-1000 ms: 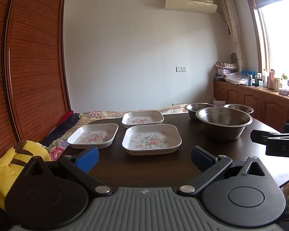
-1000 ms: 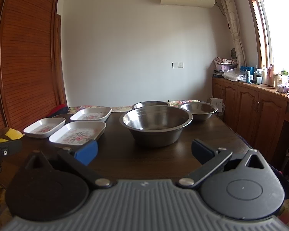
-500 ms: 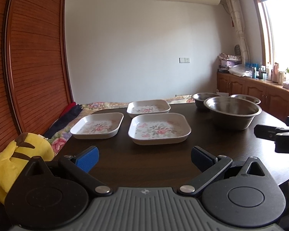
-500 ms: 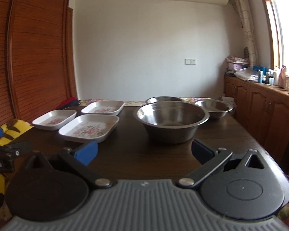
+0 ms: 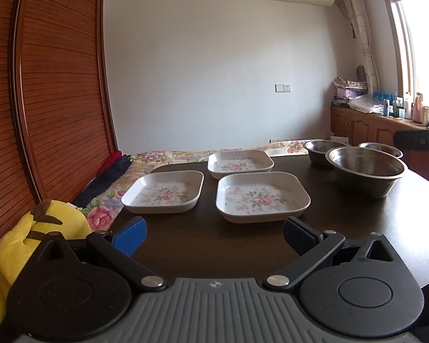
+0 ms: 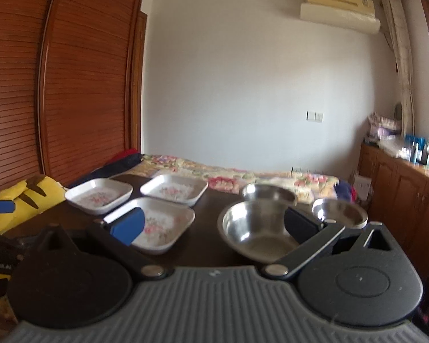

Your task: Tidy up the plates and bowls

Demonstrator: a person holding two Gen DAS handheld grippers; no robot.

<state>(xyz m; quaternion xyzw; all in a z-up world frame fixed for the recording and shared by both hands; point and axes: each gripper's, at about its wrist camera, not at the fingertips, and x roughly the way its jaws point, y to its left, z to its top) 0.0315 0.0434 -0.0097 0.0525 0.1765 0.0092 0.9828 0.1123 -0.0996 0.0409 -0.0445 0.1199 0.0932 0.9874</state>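
Observation:
Three white square plates with pink flower prints lie on the dark table (image 5: 203, 245): a near one (image 5: 261, 195), a left one (image 5: 164, 190) and a far one (image 5: 240, 164). To their right stand three steel bowls: a large one (image 5: 366, 170) and two smaller ones (image 5: 323, 148) (image 5: 380, 148) behind it. My left gripper (image 5: 214, 233) is open above the table's near edge, short of the near plate. My right gripper (image 6: 214, 224) is open, raised above the near plate (image 6: 157, 225) and the large bowl (image 6: 257, 231), holding nothing.
A yellow plush toy (image 5: 34, 237) lies at the table's left edge. A bed with a flowered cover (image 6: 243, 174) runs behind the table. A slatted wooden wardrobe (image 5: 48, 85) fills the left; wooden cabinets (image 6: 400, 188) with bottles line the right wall.
My right gripper has risen and moved forward over the table, now looking down on the bowls. My left gripper moved slightly closer to the plates. Both stayed open.

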